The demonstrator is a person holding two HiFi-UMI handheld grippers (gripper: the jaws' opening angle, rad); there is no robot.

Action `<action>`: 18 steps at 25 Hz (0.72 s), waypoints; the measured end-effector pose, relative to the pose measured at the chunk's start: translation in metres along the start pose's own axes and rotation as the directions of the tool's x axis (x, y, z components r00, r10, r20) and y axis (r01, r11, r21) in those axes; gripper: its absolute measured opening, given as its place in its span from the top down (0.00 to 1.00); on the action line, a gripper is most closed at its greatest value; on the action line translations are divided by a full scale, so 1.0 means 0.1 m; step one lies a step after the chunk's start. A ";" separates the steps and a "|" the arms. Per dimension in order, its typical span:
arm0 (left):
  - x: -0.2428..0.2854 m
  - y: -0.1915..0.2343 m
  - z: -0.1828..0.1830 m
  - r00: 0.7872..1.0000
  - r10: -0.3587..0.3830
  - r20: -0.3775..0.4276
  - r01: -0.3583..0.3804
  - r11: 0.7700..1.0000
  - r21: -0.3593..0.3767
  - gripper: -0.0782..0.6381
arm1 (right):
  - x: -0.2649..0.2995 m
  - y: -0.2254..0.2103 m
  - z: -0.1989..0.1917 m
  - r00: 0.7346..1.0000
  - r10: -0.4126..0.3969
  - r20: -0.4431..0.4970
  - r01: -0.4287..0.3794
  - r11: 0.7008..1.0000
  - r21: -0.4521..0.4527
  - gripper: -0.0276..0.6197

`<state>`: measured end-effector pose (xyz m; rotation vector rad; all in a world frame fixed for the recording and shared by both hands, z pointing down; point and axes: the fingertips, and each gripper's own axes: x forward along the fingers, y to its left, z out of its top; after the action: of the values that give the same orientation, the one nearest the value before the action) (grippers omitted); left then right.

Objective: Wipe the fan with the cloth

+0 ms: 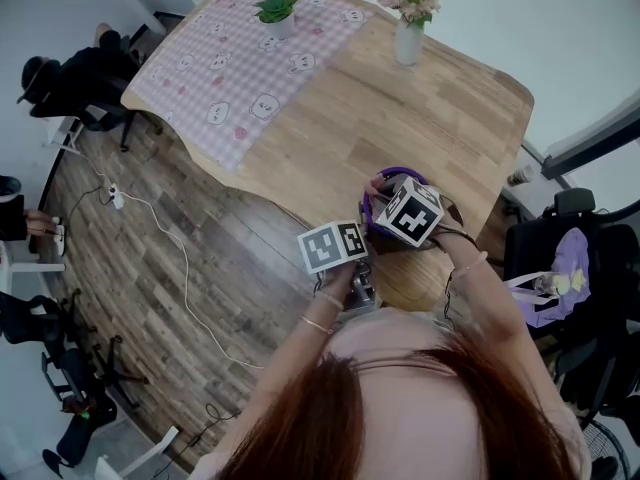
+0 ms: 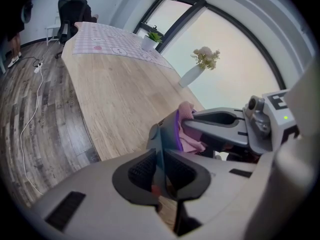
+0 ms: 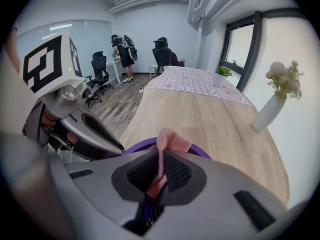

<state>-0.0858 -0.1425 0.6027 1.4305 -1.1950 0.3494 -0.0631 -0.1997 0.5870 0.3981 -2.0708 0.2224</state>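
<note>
A small purple fan point(image 1: 383, 180) is held up over the near edge of the wooden table point(image 1: 420, 118). My left gripper point(image 2: 161, 170) is shut on the fan's grey and purple rim point(image 2: 169, 130), which stands edge-on between the jaws. My right gripper point(image 3: 159, 170) is shut on a pink cloth point(image 3: 170, 141). The cloth is pressed against the fan's purple ring point(image 3: 137, 146). In the left gripper view the cloth point(image 2: 189, 131) bunches between the rim and the right gripper's fingers point(image 2: 220, 119). The fan's blades are hidden.
A white vase of flowers point(image 1: 408, 36) stands at the table's far edge. A potted plant point(image 1: 277, 10) sits on a pink checked tablecloth point(image 1: 240, 68) at the far left. A white cable point(image 1: 175, 248) trails over the floor. Office chairs stand left and right point(image 1: 570, 258).
</note>
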 end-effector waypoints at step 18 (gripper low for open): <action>0.00 0.04 0.01 0.999 0.012 0.030 -0.010 0.997 -0.080 0.83 | -0.14 -0.54 -0.15 0.991 -0.129 0.035 0.121 0.976 0.179 0.92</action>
<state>-0.0892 -0.1422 0.6047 1.3650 -1.2290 0.2854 -0.0241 -0.2423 0.5822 0.6454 -2.0691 0.3253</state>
